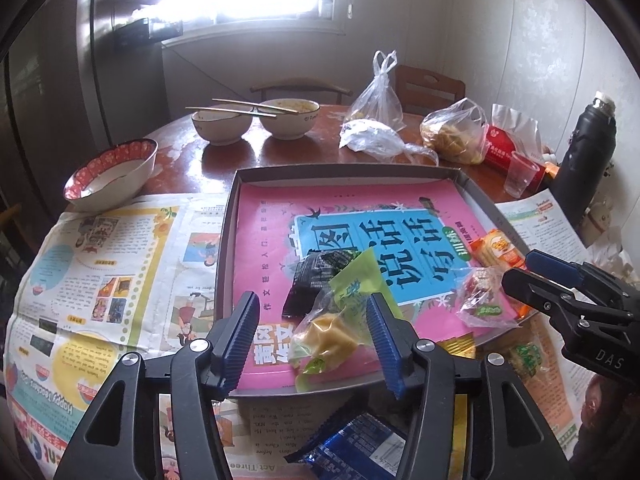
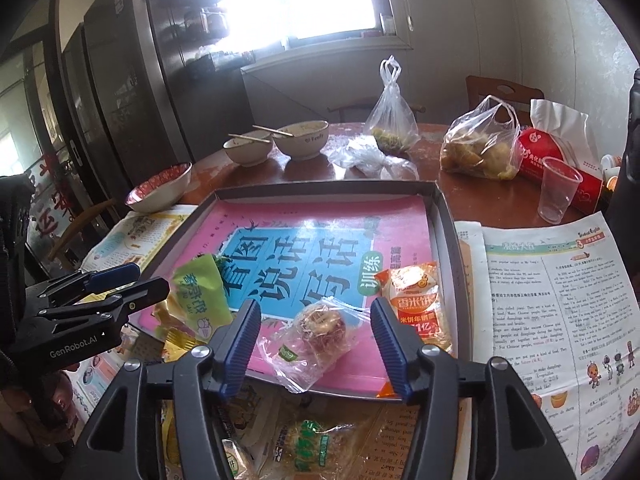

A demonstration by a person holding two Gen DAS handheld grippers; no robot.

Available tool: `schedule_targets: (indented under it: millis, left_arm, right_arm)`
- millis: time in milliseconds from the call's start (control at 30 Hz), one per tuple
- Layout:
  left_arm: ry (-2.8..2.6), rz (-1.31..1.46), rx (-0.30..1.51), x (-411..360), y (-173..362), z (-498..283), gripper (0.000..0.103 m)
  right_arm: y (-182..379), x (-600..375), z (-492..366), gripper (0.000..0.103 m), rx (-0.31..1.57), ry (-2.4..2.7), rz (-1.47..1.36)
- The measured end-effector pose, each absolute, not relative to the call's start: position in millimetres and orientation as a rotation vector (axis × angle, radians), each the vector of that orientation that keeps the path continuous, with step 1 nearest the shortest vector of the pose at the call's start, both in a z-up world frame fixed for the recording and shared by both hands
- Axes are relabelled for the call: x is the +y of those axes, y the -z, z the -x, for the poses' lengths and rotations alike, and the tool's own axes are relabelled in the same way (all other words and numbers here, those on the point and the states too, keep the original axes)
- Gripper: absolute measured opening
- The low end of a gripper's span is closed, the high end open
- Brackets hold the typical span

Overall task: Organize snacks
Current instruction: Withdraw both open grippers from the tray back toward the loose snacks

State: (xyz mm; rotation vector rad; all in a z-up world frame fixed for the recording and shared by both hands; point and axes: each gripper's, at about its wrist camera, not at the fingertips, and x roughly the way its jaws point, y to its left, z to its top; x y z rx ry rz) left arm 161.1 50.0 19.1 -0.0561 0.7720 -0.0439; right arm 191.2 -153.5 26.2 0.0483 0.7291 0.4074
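1. The shallow grey rectangular tray (image 1: 436, 172), lined with a pink book, filled the frame's centre on the brown round counter (image 1: 304, 148).
2. Four snacks lay inside, so sorting seemed partly done: the green-wrapped yellow cake (image 1: 332, 332) and the clear-wrapped reddish pastry (image 2: 320, 326).
3. The left gripper (image 1: 310, 334) and the right gripper (image 2: 314, 338) had fingers spread, pinching nothing.
4. Packets at the lower edge remained, half hidden.

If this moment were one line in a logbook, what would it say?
left gripper: open over green-wrapped pastry | right gripper: open over clear-wrapped cake | both snacks lying in tray
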Motion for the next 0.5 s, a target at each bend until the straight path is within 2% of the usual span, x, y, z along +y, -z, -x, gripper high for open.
schedule_targets:
  millis: [67, 233, 500]
  left_arm:
    - [0.047, 0.06, 0.765, 50, -22, -159, 0.066]
    - [0.049, 0.064, 0.747, 48, -30, -154, 0.069]
    - [0.064, 0.078, 0.746, 47, -36, -147, 0.07]
  right_arm:
    - [-28, -155, -190, 0.061, 0.722, -0.406, -0.052]
    - [-31, -156, -186, 0.065, 0.707, -0.41, -0.058]
    - [-36, -160, -183, 0.067, 0.697, -0.413, -0.068]
